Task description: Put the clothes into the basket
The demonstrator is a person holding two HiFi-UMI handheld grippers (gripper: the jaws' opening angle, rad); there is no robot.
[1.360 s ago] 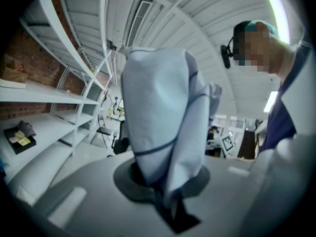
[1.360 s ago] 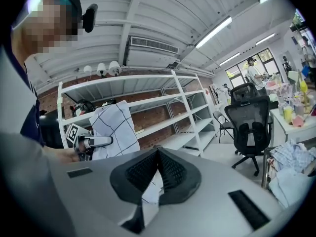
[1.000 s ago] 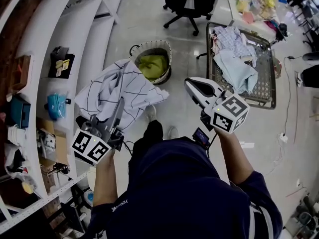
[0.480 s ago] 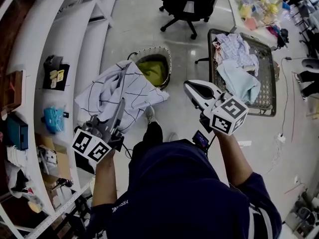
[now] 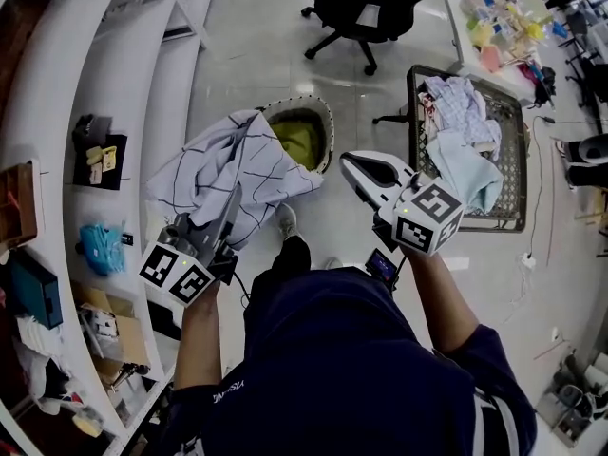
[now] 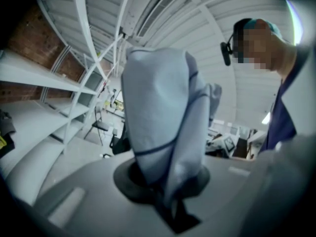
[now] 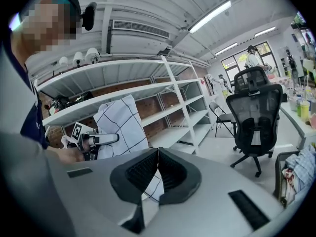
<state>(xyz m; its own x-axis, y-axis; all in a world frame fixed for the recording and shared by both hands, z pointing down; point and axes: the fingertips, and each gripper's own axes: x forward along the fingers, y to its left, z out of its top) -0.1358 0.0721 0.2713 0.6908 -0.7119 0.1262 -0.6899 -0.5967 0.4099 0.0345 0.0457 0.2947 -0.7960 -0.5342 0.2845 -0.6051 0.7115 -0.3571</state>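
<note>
Right claw [image 7: 157,161] closed on nothing.
Beyond it, the left claw [image 7: 114,138] holds a white checked cloth [image 7: 122,120] before white shelves [image 7: 173,85]; a black office chair [image 7: 254,115] stands right.

Bright, even indoor light from ceiling tube lamps [image 7: 210,16]. Glossy floor [image 5: 266,55] shows soft glare; shadows are weak. Strong fisheye bend on shelves [image 5: 123,65] (worst at frame edges). Left gripper view is soft: checked cloth [image 6: 158,107] sits close and out of focus, with dark vignetted corners.

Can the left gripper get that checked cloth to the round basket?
Probably yes: the left gripper, shut on the checked cloth, has the round basket just ahead with nothing standing between.
</note>
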